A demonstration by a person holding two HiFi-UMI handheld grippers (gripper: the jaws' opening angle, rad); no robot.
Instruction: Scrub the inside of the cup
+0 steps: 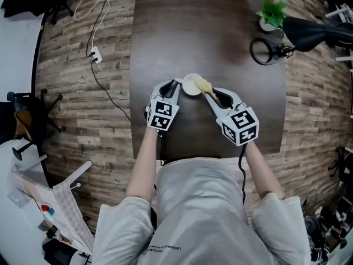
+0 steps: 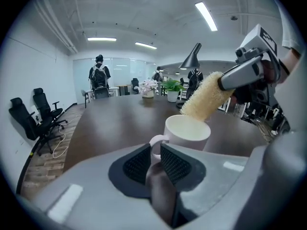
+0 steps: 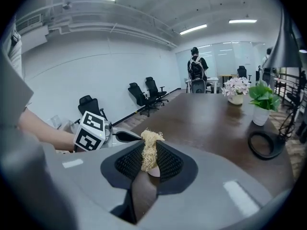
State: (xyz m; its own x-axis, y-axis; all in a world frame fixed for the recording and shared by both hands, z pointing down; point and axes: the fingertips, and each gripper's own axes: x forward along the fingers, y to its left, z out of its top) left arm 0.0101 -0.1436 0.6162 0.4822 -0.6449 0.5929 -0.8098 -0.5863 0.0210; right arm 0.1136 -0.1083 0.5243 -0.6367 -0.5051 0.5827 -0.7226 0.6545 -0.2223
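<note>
- The dark wooden table (image 1: pixel 209 32) fills the middle of the head view. Its surface runs bare from the cup out to a black desk lamp (image 1: pixel 309 32) and a potted plant (image 1: pixel 273 14) at the far right.
- The left gripper (image 2: pixel 156 157) is clamped on the cup's handle, which shows between its ribbed pads only in the left gripper view.
- The right gripper (image 3: pixel 149 155) pinches a loofah scrubber (image 2: pixel 206 97) that slants down to the left.
- The white cup (image 2: pixel 188 134) stands upright on the table's near half, well clear of both side edges and between the two grippers.
- The scrubber's lower end meets the cup's mouth. We cannot tell how deep it reaches.
- In the right gripper view we see almost nothing of the cup, which lies behind the jaws and the scrubber's frayed end.
</note>
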